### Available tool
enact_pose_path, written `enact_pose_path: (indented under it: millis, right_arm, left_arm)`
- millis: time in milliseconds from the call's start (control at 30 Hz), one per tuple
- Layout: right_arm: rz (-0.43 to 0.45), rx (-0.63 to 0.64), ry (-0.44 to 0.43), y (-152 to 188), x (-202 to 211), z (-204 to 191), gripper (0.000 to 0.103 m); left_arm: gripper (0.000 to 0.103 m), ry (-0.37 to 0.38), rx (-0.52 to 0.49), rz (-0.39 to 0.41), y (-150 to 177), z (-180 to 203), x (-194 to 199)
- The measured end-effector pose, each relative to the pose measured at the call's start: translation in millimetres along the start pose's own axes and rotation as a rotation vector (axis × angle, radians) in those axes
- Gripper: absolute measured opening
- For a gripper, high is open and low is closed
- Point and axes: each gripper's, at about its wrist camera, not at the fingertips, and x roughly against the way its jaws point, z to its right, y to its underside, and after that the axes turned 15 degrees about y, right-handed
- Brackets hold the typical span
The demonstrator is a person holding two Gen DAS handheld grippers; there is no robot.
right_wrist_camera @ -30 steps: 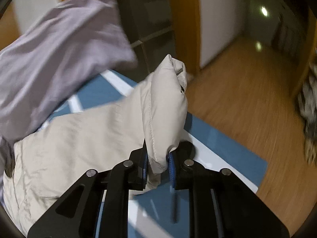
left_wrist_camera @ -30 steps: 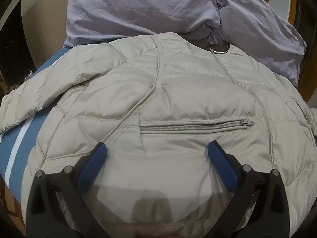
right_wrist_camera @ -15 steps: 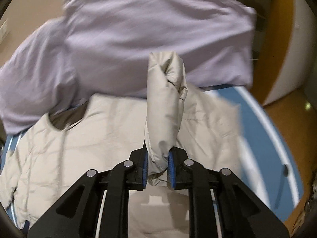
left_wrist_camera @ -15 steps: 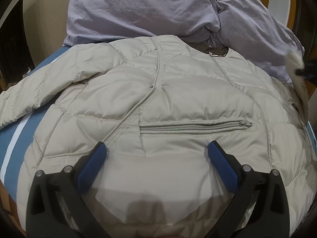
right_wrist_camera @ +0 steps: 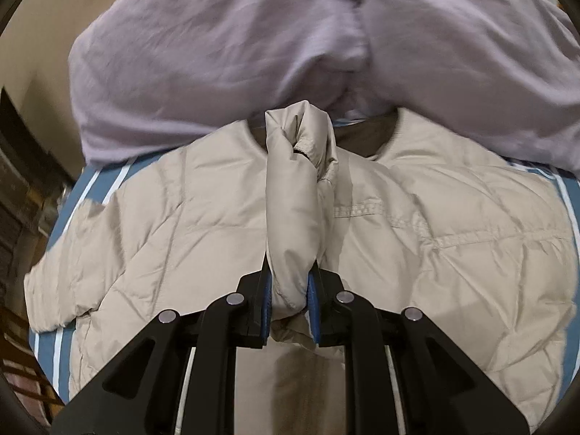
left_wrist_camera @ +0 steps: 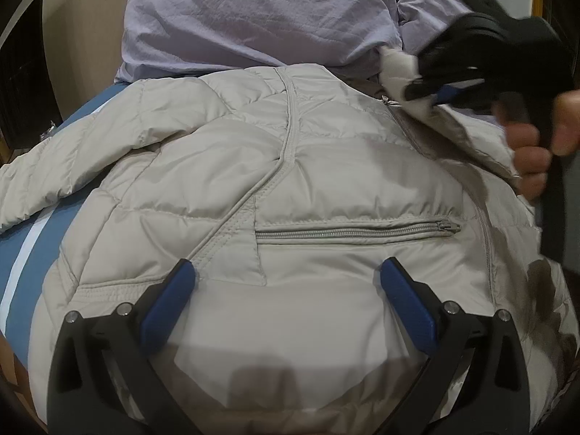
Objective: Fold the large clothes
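A beige quilted jacket [left_wrist_camera: 308, 188] lies spread front-up on a blue striped bed, its chest zip pocket [left_wrist_camera: 355, 232] facing me. My left gripper [left_wrist_camera: 286, 275] hovers open over the jacket's lower part, nothing between its blue pads. My right gripper [right_wrist_camera: 288, 290] is shut on the cuff end of the jacket's right sleeve [right_wrist_camera: 293, 195], which stands up over the jacket's body near the collar [right_wrist_camera: 366, 137]. In the left wrist view the right gripper [left_wrist_camera: 427, 90] appears at the upper right, held by a person's hand [left_wrist_camera: 529, 148]. The left sleeve [left_wrist_camera: 47, 177] lies stretched out to the left.
A crumpled lilac duvet [left_wrist_camera: 261, 18] is heaped at the head of the bed, just behind the collar. The blue sheet with white stripes [left_wrist_camera: 21, 250] shows at the left edge. Dark furniture [right_wrist_camera: 14, 166] stands beyond the bed's left side.
The right gripper has swung the sleeve from off the bed's right side inward over the jacket's body, toward the collar. It has come into the left wrist view. The left gripper stayed put.
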Motion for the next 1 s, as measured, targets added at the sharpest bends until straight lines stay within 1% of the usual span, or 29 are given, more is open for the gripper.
enact_pose_path:
  millis: [33, 133, 200, 267, 300, 333, 367, 400, 433, 500, 567, 633, 733, 867, 1000]
  right_arm:
    - [-0.005, 0.011, 0.000, 3.6, -2.0, -9.5, 0.017]
    - [-0.026, 0.039, 0.007, 9.0, -13.3, -20.7, 0.017]
    - [-0.037, 0.076, 0.029, 11.6, -21.2, -26.4, 0.018]
    - [-0.025, 0.115, 0.048, 16.9, -21.8, -30.9, 0.021]
    - [-0.014, 0.129, 0.053, 18.0, -19.0, -31.9, 0.028]
    - [-0.011, 0.141, 0.046, 18.2, -15.6, -32.6, 0.032]
    - [-0.008, 0.146, 0.022, 17.6, -10.4, -32.0, 0.042]
    - [0.006, 0.142, 0.006, 16.3, -4.0, -29.9, 0.048]
    - [0.036, 0.135, 0.011, 14.5, 3.5, -26.5, 0.051]
    - [0.089, 0.117, 0.034, 10.4, 14.7, -15.6, 0.053]
    - [0.114, 0.064, 0.061, 5.6, 18.7, 0.6, 0.053]
    - [0.111, 0.005, 0.104, 2.1, 14.5, 17.4, 0.054]
    - [0.089, -0.032, 0.173, 3.1, 0.6, 31.8, 0.057]
    - [0.036, -0.042, 0.203, 10.7, -21.9, 36.2, 0.067]
    - [0.028, -0.029, 0.223, 16.2, -34.3, 32.0, 0.077]
  left_arm:
    - [0.101, 0.001, 0.001, 0.000, 0.3, 0.3, 0.0]
    - [0.101, 0.001, 0.001, 0.000, 0.4, 0.3, 0.2]
    - [0.101, 0.001, 0.001, 0.000, 0.3, 0.1, 0.4]
    - [0.101, 0.002, 0.002, 0.000, 0.2, 0.5, 0.3]
    - [0.101, 0.002, 0.001, 0.000, 0.1, 0.1, 0.5]
    - [0.101, 0.001, 0.001, 0.000, 0.1, 0.2, 0.5]
    - [0.101, 0.001, 0.001, 0.000, 0.1, 0.7, 0.3]
    - [0.101, 0.001, 0.001, 0.000, 0.3, 0.1, 0.4]
    - [0.101, 0.002, 0.002, 0.000, 0.2, 0.2, 0.4]
    - [0.101, 0.002, 0.002, 0.000, 0.3, 0.8, 0.2]
    - [0.101, 0.002, 0.002, -0.001, 0.3, 0.5, 0.2]
    - [0.101, 0.002, 0.002, -0.001, 0.4, 0.1, 0.4]
    - [0.101, 0.002, 0.002, -0.001, 0.4, 0.1, 0.3]
    - [0.101, 0.002, 0.002, -0.001, 0.4, 0.3, 0.3]
    - [0.101, 0.002, 0.003, -0.001, 0.2, 0.7, 0.2]
